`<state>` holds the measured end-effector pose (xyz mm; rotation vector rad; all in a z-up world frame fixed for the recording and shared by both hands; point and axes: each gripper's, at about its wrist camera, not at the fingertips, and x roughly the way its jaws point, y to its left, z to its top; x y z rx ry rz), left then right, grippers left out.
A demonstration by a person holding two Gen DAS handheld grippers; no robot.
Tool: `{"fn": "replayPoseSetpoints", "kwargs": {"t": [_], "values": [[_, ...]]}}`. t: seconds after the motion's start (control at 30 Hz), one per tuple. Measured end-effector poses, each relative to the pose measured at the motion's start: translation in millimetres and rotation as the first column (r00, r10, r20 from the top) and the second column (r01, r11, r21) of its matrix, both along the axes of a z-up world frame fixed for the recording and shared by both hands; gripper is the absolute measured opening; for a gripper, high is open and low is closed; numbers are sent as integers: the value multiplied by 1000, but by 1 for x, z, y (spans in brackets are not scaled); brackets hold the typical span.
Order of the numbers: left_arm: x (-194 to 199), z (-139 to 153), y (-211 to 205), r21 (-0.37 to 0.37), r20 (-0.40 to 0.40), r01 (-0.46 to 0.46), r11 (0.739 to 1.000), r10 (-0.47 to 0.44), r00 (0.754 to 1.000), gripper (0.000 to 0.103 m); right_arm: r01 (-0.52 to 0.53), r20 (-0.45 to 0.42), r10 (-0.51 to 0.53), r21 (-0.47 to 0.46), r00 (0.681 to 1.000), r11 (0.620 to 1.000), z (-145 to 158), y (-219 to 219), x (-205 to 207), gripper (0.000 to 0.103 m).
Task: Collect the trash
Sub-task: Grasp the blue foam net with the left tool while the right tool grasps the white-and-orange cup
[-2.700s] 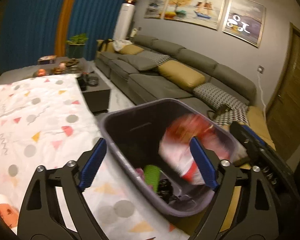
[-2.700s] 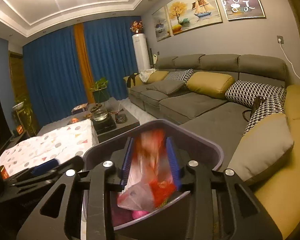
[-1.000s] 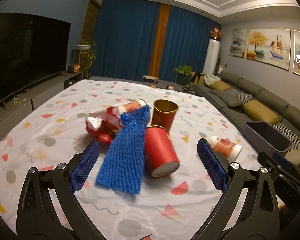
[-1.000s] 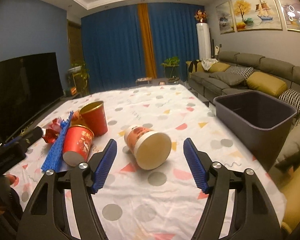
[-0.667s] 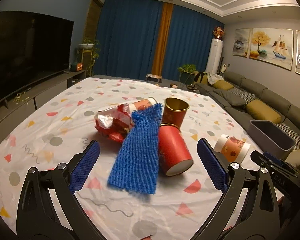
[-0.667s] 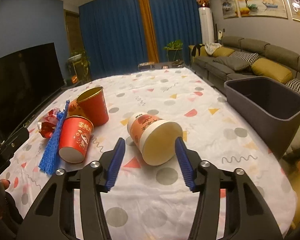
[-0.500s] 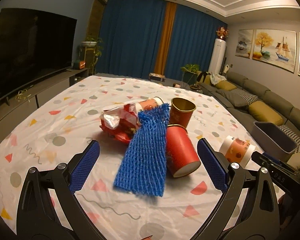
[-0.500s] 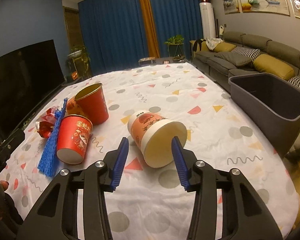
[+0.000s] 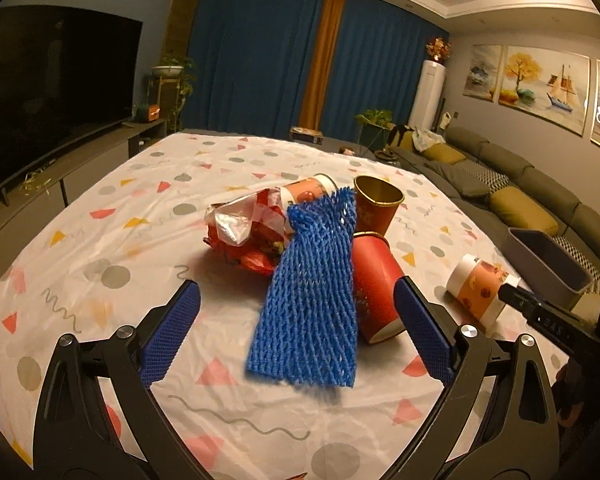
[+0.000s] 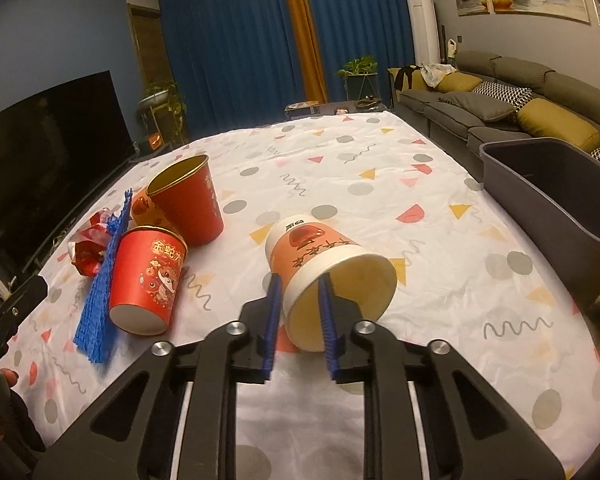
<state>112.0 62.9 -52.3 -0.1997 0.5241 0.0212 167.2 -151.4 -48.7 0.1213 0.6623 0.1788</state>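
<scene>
The right gripper (image 10: pixel 299 322) was seen pinched on the rim wall of the tipped orange paper cup (image 10: pixel 327 272), one finger inside the mouth, one outside. The left gripper (image 9: pixel 296 332) was held wide and empty, framing the blue foam net (image 9: pixel 312 292). The net lay draped over a fallen red cup (image 9: pixel 374 284), beside a second red cup (image 9: pixel 376 206) standing upright and a crumpled foil wrapper (image 9: pixel 244 230). The grey bin (image 10: pixel 556 204) stood off the cloth's right edge. A thin-walled pinch was judged liable to buckle or slip in carrying; a low grab at the net was judged likely to snag the cup beneath.
</scene>
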Motion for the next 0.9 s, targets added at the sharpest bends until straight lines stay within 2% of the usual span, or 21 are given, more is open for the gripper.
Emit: {"fn": "replayPoseSetpoints", "kwargs": {"t": [0.23,0.47,0.73,0.77,0.83,0.9], "values": [[9,-11,-2,-35,-62,62,997,-64,996,88,-5,8,5,4,1000,1000,0,0,0,14],[14,-18,-18,19,-123,124,992,-121,985,82,-8,33,8,-1,999,1000,5,-2,-4,6],[27,-30,-23,44,-229,141,989,-127,965,74,-10,56,9,7,998,1000,11,-4,-8,4],[29,-32,-23,44,-242,142,989,-128,962,72,-10,58,10,8,998,1000,12,-4,-9,4],[35,-38,-23,41,-283,146,989,-128,951,60,-16,64,15,11,998,1000,14,-3,-12,4],[40,-43,-21,22,-310,153,988,-139,940,53,-21,70,20,10,997,1000,16,-2,-13,4]]}}
